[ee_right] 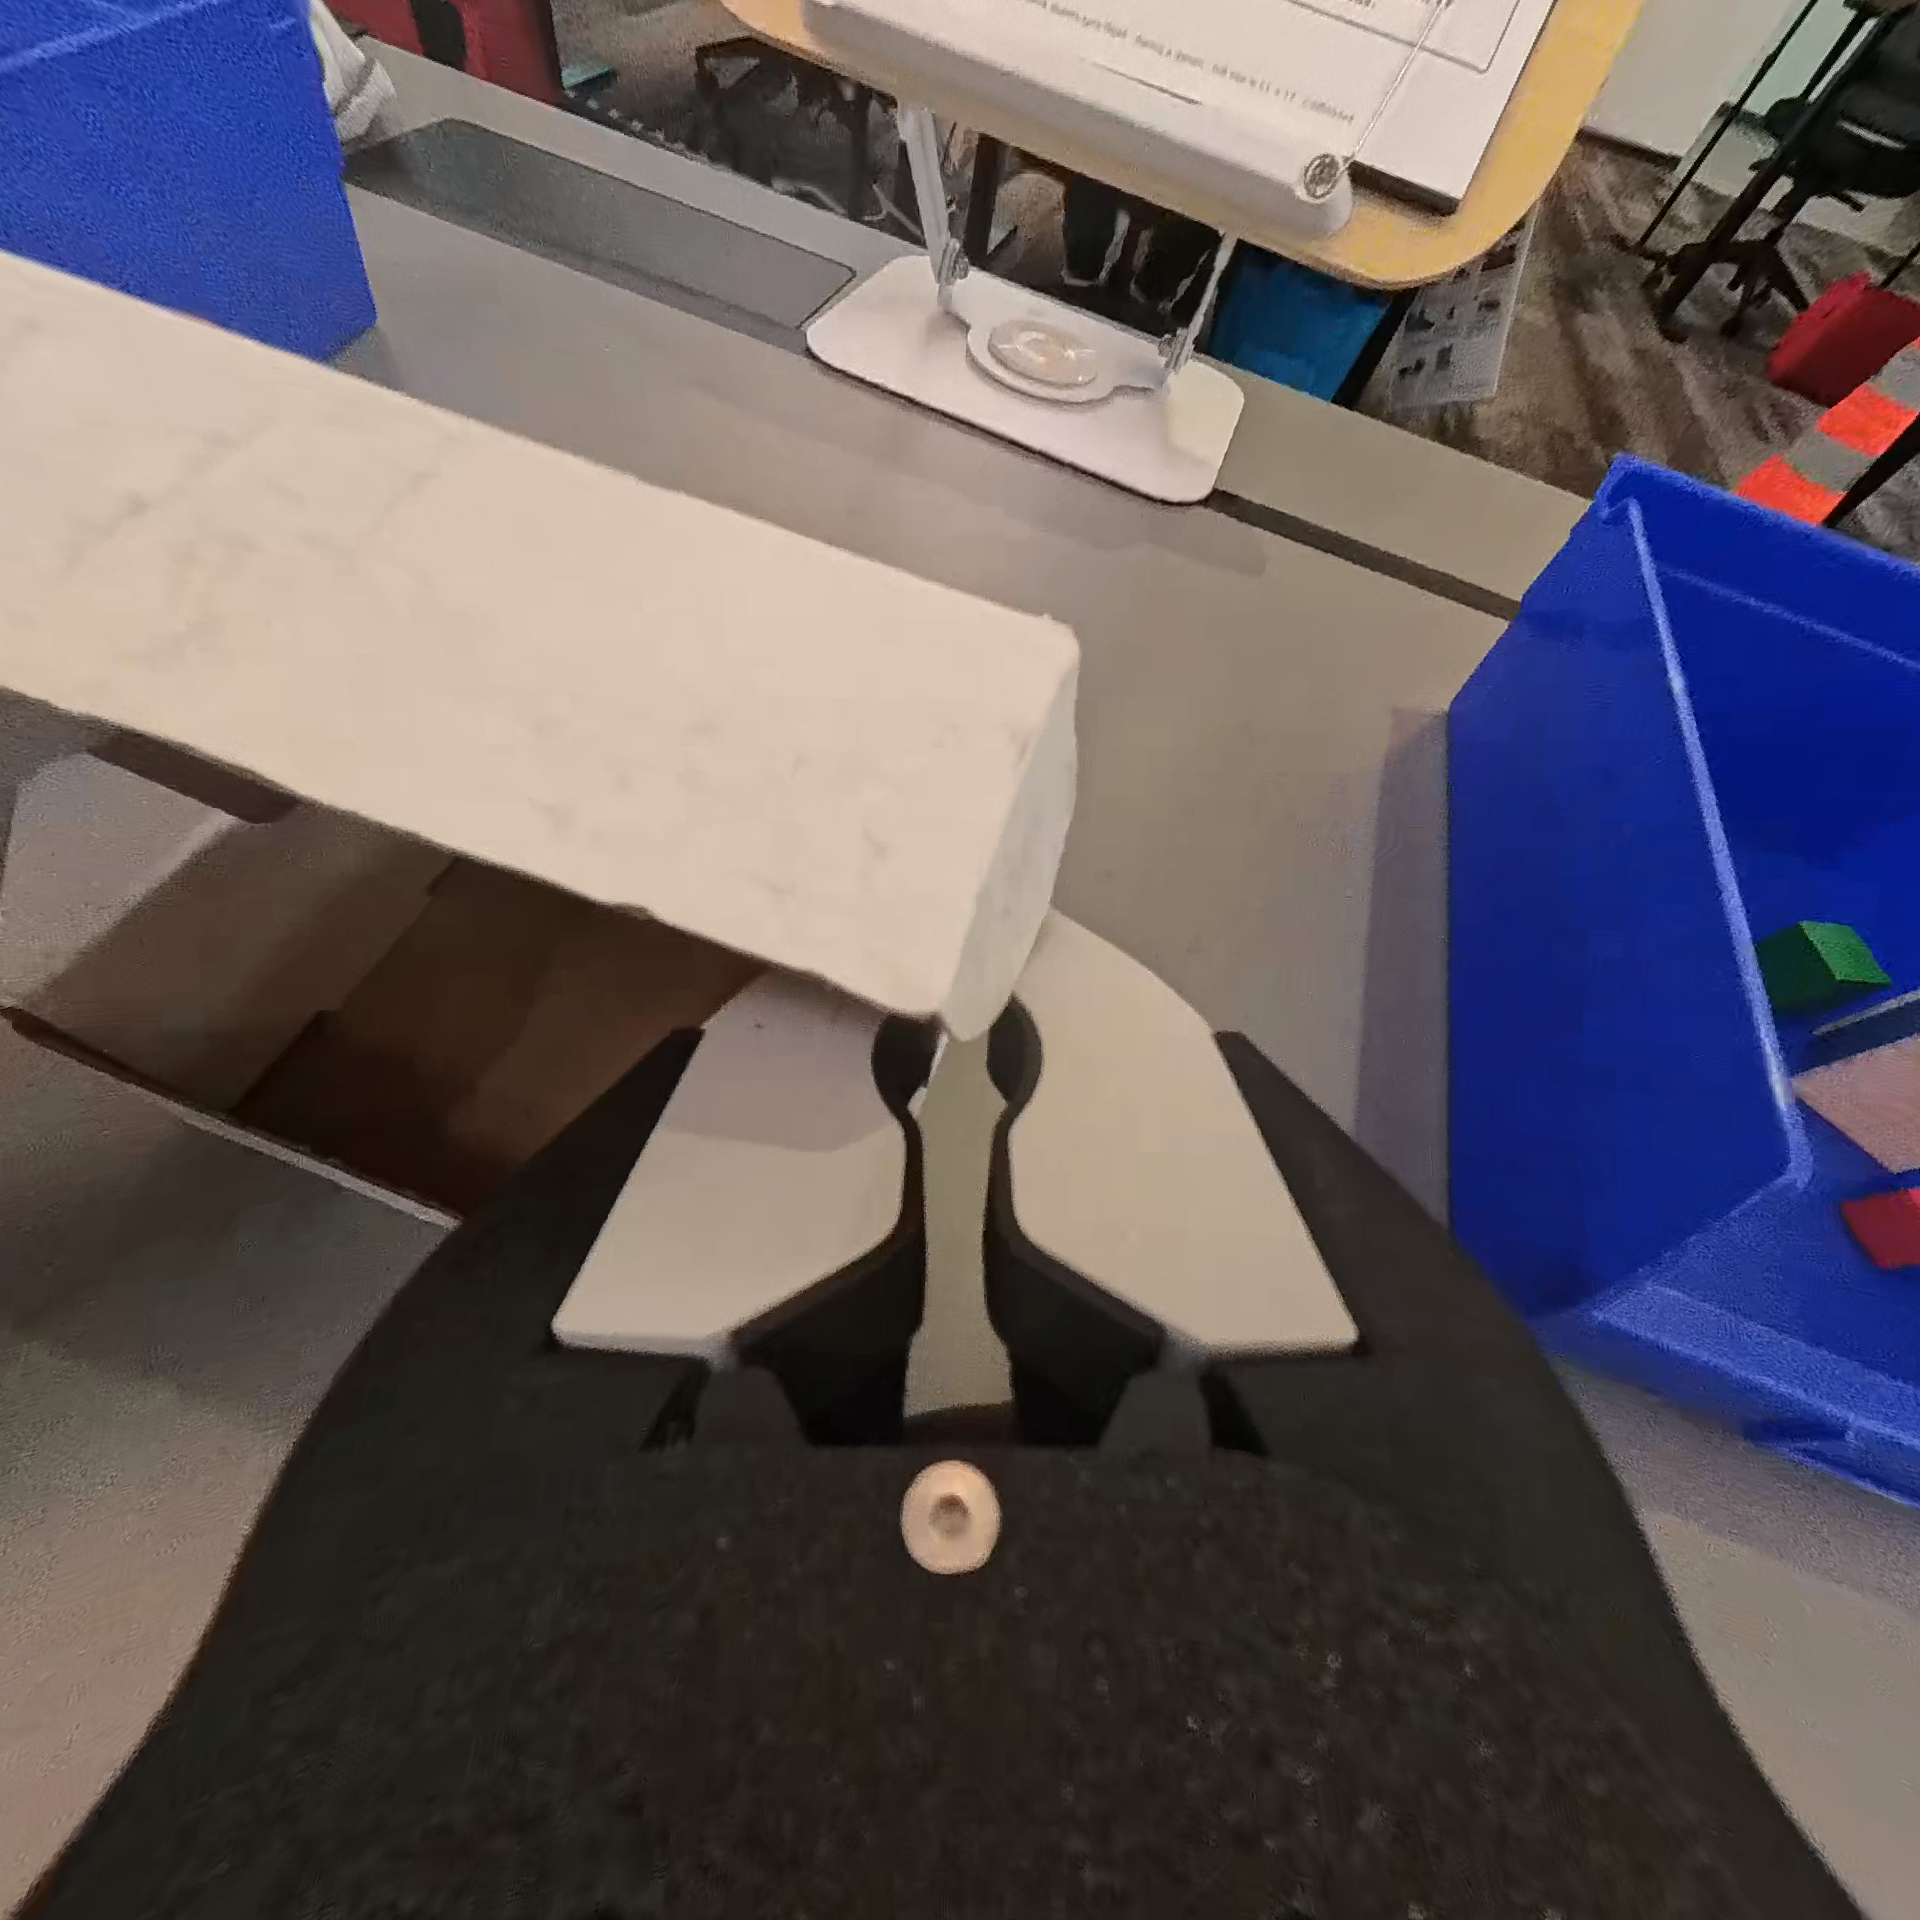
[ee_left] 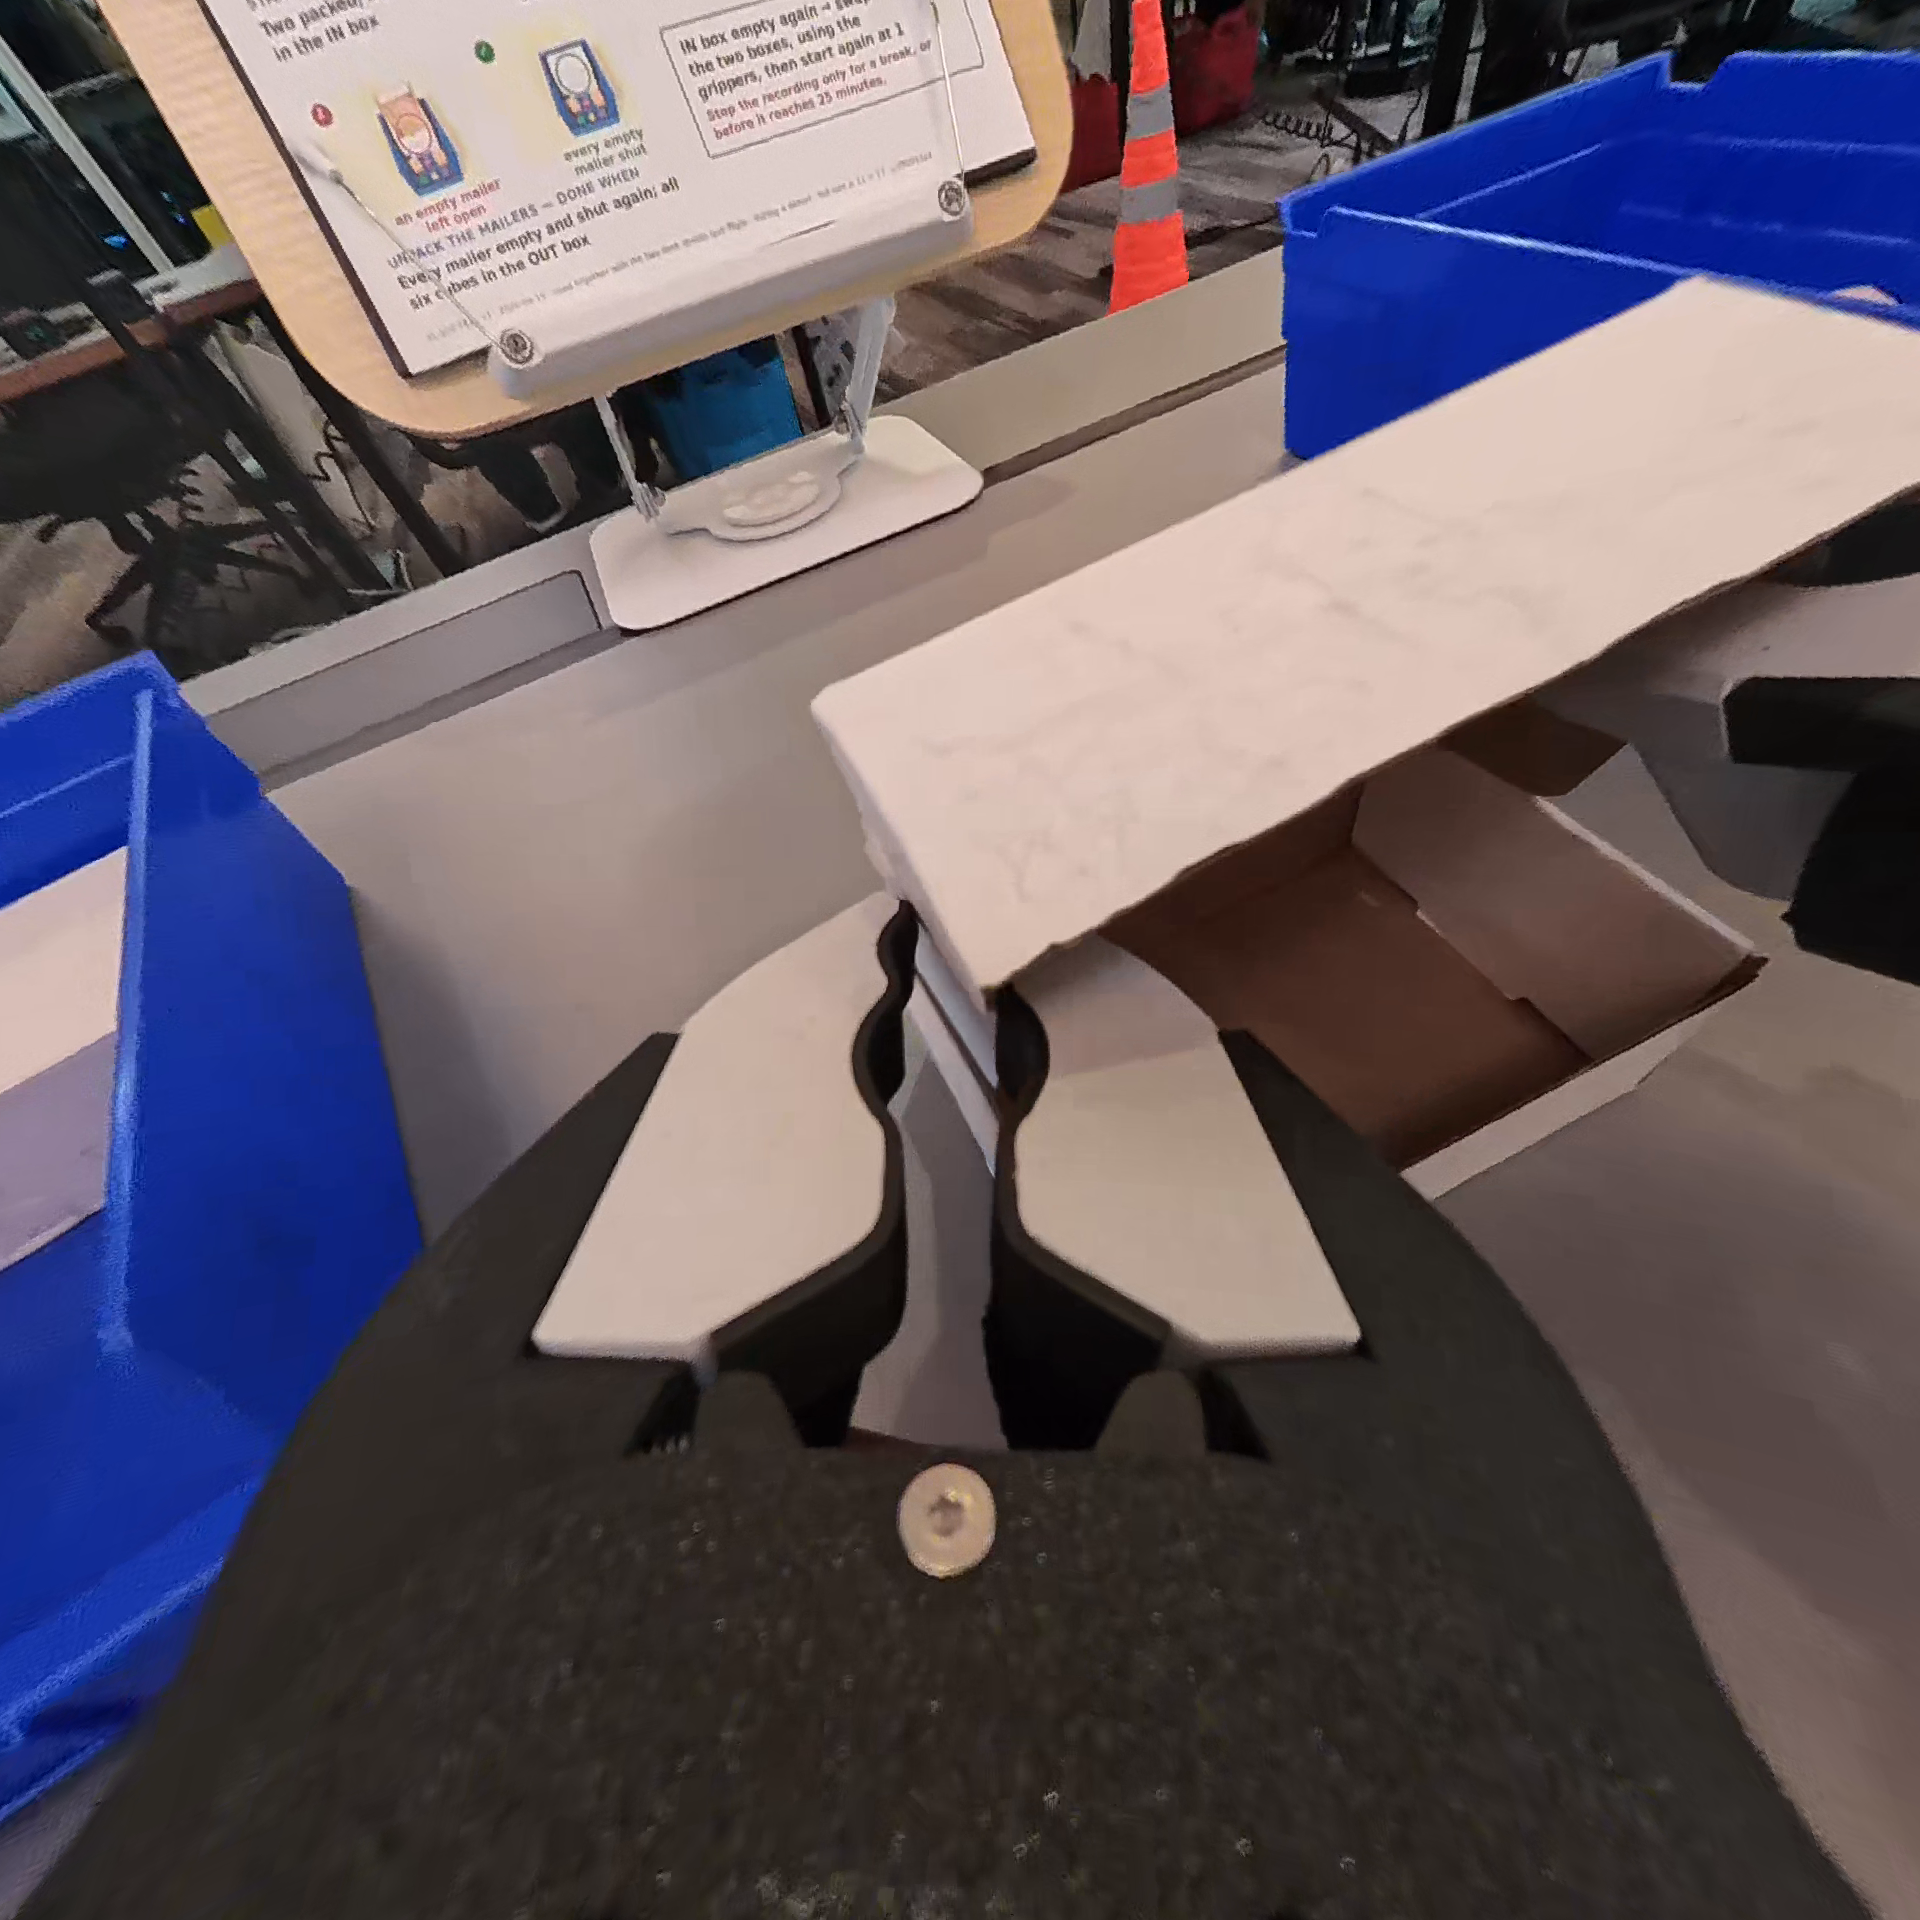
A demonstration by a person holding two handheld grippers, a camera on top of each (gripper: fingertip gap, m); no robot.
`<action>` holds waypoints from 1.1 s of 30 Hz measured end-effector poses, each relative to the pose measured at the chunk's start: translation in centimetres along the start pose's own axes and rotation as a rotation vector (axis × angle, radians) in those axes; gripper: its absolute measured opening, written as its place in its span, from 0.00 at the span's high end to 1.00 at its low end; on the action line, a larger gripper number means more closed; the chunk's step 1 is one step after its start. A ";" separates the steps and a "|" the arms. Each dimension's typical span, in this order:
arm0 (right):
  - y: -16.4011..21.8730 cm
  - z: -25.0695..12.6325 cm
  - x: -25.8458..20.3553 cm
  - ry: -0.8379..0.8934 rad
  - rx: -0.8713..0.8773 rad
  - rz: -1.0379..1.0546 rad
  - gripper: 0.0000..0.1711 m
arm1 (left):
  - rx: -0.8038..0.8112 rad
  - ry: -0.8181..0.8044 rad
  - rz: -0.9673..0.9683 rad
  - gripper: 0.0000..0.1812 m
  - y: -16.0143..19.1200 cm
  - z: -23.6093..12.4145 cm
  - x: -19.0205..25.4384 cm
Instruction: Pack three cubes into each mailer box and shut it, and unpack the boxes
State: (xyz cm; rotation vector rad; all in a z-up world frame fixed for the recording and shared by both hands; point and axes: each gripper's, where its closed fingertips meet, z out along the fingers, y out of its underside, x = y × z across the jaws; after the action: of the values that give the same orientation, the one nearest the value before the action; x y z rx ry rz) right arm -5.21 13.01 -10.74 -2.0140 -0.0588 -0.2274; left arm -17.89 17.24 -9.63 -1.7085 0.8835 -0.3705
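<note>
White cardboard is what you hold at both ends: the mailer box [ee_left: 1382,997] lies open on the table [ee_left: 582,831], its lid [ee_left: 1351,665] raised and its long axis running between your two hands. Your left tongs [ee_left: 951,1023] are nipped onto the lid's left front corner; your right tongs [ee_right: 961,1044] grip its right front corner. Both sit equally near the lid, so shutting it looks like an even, joint lowering. The left view shows a brown, cube-free interior; only the right view shows the green cube [ee_right: 1823,961] in the blue bin [ee_right: 1590,987] to the box's right.
</note>
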 end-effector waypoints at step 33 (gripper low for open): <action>3.1 -4.3 -0.5 -0.035 0.047 -0.070 0.76 | 0.021 0.012 0.022 0.81 2.0 -4.6 1.3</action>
State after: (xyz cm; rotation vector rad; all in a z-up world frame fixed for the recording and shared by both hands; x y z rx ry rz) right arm -5.86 7.76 -11.78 -1.9714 -0.1550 -0.2335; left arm -20.69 12.92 -10.27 -1.6776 0.9034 -0.3746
